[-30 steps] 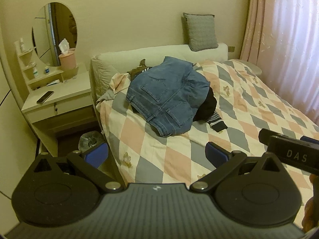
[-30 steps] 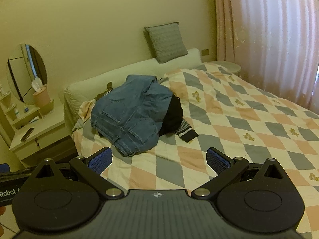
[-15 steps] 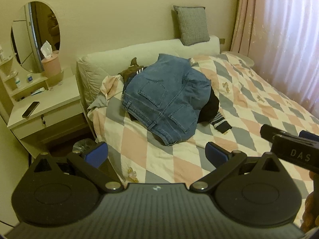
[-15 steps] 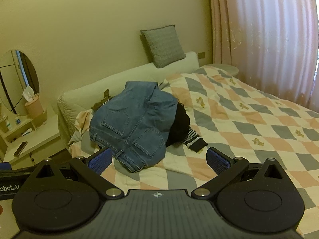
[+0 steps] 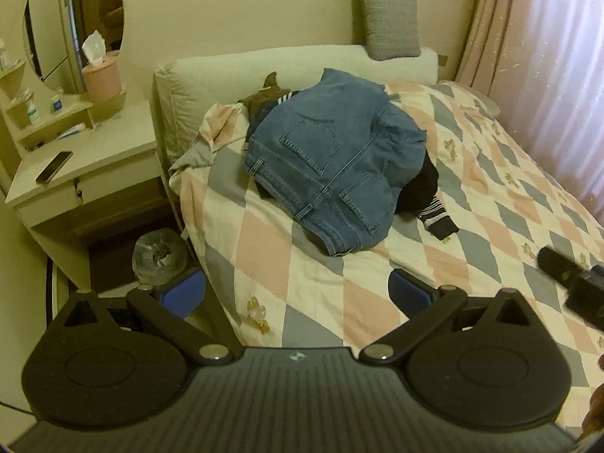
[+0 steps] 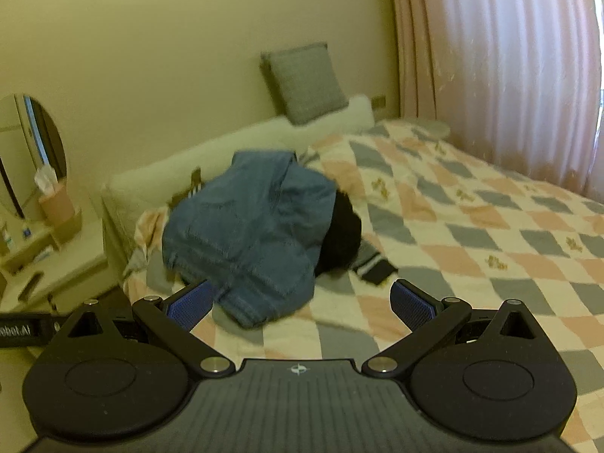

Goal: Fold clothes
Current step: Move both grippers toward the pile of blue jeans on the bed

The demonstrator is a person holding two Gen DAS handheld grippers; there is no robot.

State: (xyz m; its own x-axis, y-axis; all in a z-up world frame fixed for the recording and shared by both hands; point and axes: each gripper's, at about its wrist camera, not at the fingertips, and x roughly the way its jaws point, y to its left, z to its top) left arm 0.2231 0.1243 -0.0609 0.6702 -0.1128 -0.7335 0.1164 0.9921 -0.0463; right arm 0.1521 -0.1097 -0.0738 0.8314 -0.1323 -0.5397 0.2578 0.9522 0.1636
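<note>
A heap of clothes lies on the checked bed cover [image 5: 502, 204] near the pillows. Blue jeans [image 5: 332, 158] [image 6: 249, 234] lie on top, back pockets up. Under them sits a black garment [image 5: 422, 185] [image 6: 341, 238] with a striped cuff [image 5: 438, 222] [image 6: 372, 266], and a brown striped piece [image 5: 268, 92] pokes out behind. My left gripper [image 5: 298, 292] is open, held above the bed's near corner, short of the heap. My right gripper [image 6: 300, 302] is also open, its left pad close to the jeans' lower edge. Neither holds anything.
A dresser [image 5: 87, 158] with an oval mirror [image 5: 71, 19], a pink tissue box [image 5: 101, 75] and a phone [image 5: 53, 166] stands left of the bed. A lined bin [image 5: 160, 256] sits on the floor between them. Grey cushion [image 5: 390, 24] on the headboard; pink curtains [image 6: 490, 64] at right.
Both grippers have moved in closer to the heap of clothes, which looks larger in both views. The right wrist view is blurred from motion. Both grippers remain open.
</note>
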